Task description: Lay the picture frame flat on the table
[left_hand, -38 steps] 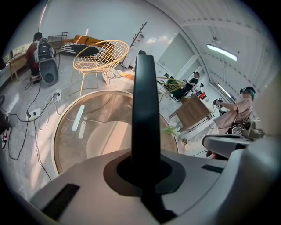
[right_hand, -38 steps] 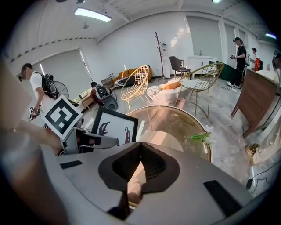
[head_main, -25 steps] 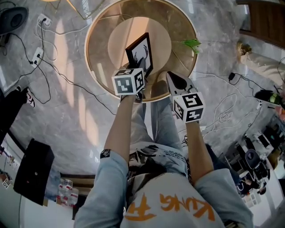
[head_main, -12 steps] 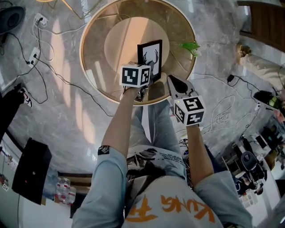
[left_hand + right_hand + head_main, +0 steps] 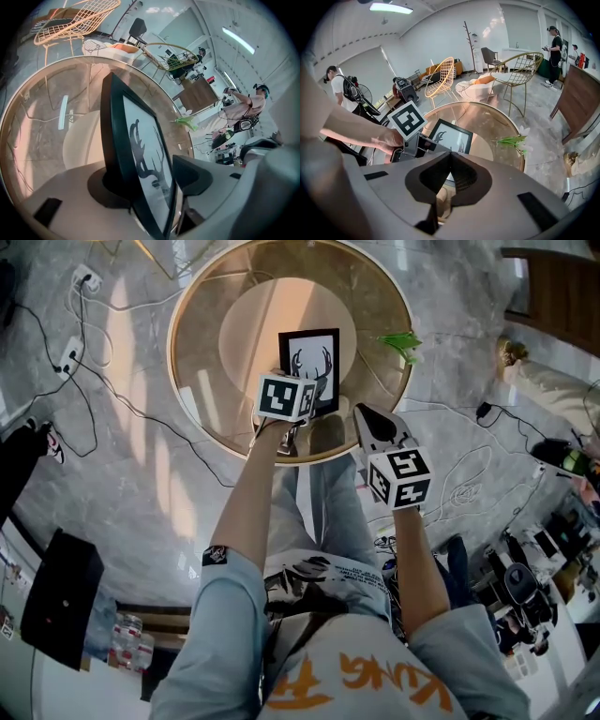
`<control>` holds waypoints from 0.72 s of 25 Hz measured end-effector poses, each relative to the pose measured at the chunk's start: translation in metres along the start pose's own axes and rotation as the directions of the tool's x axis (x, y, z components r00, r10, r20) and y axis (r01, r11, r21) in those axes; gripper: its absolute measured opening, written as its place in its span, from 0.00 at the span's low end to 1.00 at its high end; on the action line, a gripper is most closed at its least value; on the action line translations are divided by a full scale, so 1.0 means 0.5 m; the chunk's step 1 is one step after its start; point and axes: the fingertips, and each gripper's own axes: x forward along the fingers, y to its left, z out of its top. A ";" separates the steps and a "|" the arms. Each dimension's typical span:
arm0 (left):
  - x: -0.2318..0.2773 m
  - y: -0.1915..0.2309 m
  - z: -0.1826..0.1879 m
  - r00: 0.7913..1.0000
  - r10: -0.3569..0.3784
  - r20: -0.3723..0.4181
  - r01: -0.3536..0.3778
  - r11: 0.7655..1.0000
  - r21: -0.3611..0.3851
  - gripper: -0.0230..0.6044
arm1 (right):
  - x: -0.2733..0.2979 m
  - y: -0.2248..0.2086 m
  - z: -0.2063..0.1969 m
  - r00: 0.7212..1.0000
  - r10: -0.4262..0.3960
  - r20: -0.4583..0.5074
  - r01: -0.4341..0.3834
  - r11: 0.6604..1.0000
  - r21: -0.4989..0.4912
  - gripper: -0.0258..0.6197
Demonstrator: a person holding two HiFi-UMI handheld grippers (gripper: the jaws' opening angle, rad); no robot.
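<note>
The black picture frame [image 5: 309, 357] with a deer-antler print faces up on the round glass table [image 5: 192, 381], lying flat or nearly flat. My left gripper [image 5: 302, 401] is at the frame's near edge. In the left gripper view the frame [image 5: 140, 150] stands between the jaws, which are opening, and the right pad [image 5: 192, 176] is a little clear of the glass. My right gripper [image 5: 366, 413] hovers shut and empty over the table's near rim, to the right of the frame. In the right gripper view the frame [image 5: 452, 136] lies beyond the right gripper's [image 5: 450, 157] closed tips.
A green sprig [image 5: 401, 337] lies on the table's right rim. Cables and a power strip [image 5: 80, 357] run over the marble floor to the left. Wire chairs [image 5: 440, 75] and people stand in the room beyond the table.
The frame has gone from standing tilted to facing up on the table. My left gripper moved slightly right with it. The right gripper has barely moved.
</note>
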 end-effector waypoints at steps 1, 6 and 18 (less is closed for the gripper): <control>-0.003 0.006 -0.004 1.000 0.013 -0.004 -0.013 1.000 0.008 0.50 | 0.001 0.005 0.000 1.000 0.002 0.001 -0.002 1.000 -0.001 0.04; -0.029 0.042 -0.028 0.995 0.097 0.009 -0.097 0.994 0.058 0.56 | 0.005 0.037 -0.004 1.000 0.016 0.006 -0.016 1.000 -0.008 0.04; -0.129 0.084 -0.119 0.985 0.149 0.088 -0.146 0.988 -0.041 0.56 | -0.004 0.119 -0.017 0.999 0.028 0.032 -0.028 1.000 -0.003 0.04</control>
